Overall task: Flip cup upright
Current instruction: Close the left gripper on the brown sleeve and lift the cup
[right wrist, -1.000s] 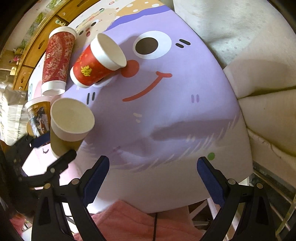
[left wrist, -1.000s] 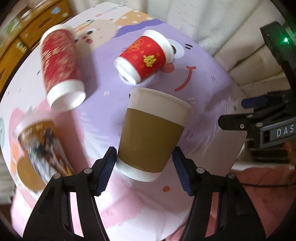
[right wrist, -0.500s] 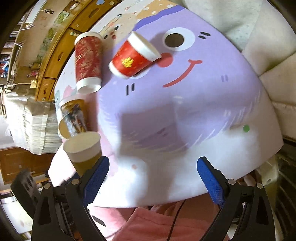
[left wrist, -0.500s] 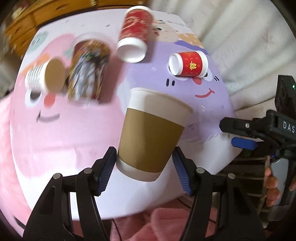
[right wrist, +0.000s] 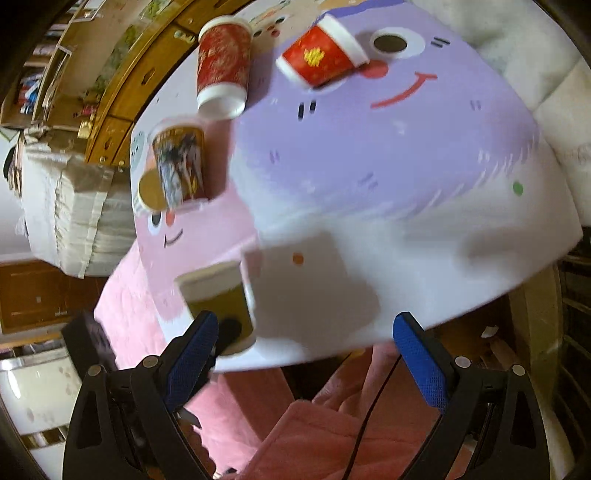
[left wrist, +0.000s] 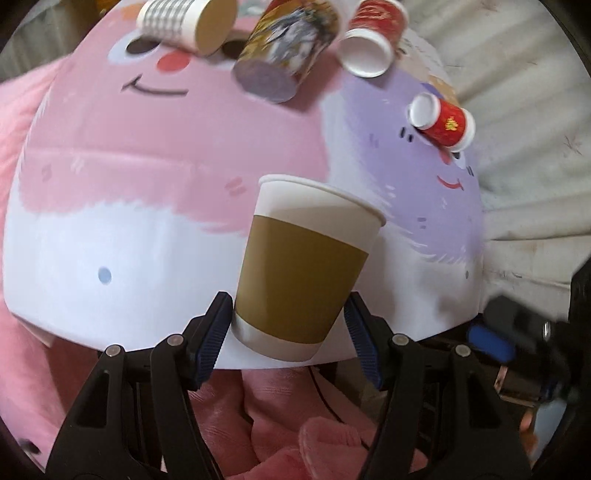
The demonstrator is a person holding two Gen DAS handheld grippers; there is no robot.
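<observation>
Gripping the unlabelled brown cup point(left wrist: 301, 275), left gripper point(left wrist: 290, 332) jaws; right gripper point(right wrist: 304, 350) jaws wide.

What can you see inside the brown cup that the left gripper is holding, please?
Nothing: the brown cup in the left gripper shows only its outer wall and rim, so its interior is hidden.

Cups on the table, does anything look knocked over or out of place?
Yes. Four cups lie on their sides at the far end: striped cup, picture-print cup, tall red cup, short red cup. Only the brown cup, in the left gripper, is mouth-up.
</observation>
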